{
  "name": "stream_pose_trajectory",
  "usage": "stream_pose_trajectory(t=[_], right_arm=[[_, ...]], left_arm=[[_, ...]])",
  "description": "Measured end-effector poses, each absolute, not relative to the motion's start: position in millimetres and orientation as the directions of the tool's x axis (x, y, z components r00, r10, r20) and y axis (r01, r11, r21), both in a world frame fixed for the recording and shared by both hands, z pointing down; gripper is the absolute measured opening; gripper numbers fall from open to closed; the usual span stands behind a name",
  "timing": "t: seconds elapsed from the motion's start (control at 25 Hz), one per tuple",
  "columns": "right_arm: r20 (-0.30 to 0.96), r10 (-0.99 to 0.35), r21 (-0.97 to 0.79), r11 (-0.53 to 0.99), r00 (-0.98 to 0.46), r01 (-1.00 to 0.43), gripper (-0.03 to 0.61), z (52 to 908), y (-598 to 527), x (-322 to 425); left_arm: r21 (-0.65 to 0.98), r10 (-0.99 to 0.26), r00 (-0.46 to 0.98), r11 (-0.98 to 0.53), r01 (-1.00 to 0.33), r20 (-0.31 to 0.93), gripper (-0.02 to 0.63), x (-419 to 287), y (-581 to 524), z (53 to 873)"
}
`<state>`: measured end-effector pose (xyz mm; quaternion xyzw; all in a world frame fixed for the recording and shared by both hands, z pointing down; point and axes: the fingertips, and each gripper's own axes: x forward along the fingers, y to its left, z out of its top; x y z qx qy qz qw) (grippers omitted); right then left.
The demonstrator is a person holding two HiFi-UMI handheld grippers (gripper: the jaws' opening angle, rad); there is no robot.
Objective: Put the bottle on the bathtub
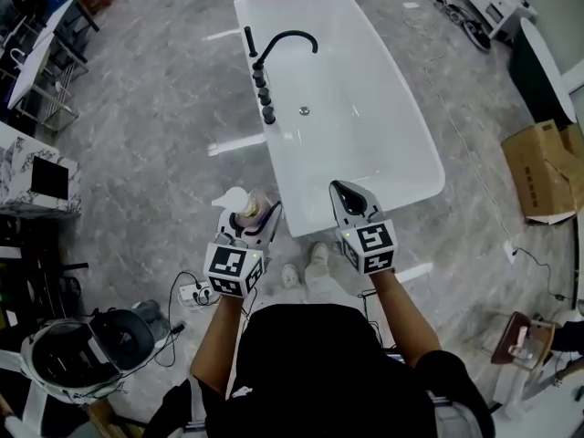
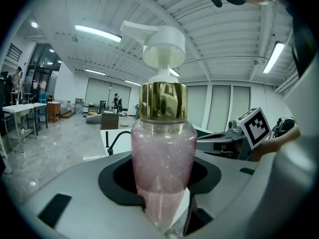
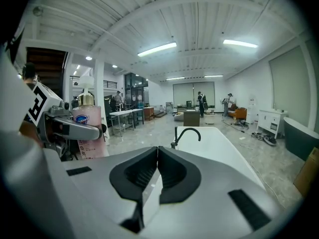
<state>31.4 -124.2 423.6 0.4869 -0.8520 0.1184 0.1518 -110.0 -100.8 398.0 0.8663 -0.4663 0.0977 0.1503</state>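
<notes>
The clear, round-shouldered plastic pump bottle holds a pale pink liquid flecked with tiny specks. It has a shiny gold collar around its neck and a white pump head, whose spout points left in the left gripper view. In the right gripper view its side shows a label with a blue oval mark.

The bottle stands upright in the left gripper, whose jaws are clamped on its lower body. It is held in the air above the grey floor, just outside the near left corner of the white oval bathtub and not touching it.

The right gripper has its jaws pressed together with nothing between them. It hovers over the tub's near edge. A curved black faucet stands on the tub's left rim.
</notes>
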Motion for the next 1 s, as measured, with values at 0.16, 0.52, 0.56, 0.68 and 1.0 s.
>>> stream_pose_trajectory(t=[0.16, 0.52, 0.56, 0.68, 1.0], right_arm=[[0.402, -0.777, -0.058, 0.506, -0.484, -0.861, 0.025, 437, -139, 39], [0.454, -0.735, -0.077, 0.531, -0.504, -0.844, 0.025, 475, -166, 45], [0.460, -0.730, -0.081, 0.533, -0.506, -0.842, 0.025, 482, -169, 46], [0.476, -0.718, -0.093, 0.534, -0.509, -0.840, 0.025, 502, -177, 47], [0.529, -0.671, -0.115, 0.550, -0.520, -0.827, 0.025, 548, -192, 37]], left_arm=[[0.185, -0.786, 0.523, -0.490, -0.852, 0.329, 0.227, -109, -113, 414], [0.205, -0.783, 0.493, -0.449, -0.870, 0.378, 0.227, -101, -140, 460], [0.204, -0.782, 0.491, -0.447, -0.871, 0.383, 0.227, -99, -144, 466], [0.202, -0.776, 0.489, -0.446, -0.872, 0.398, 0.227, -98, -153, 487], [0.185, -0.754, 0.474, -0.441, -0.878, 0.455, 0.227, -106, -174, 539]])
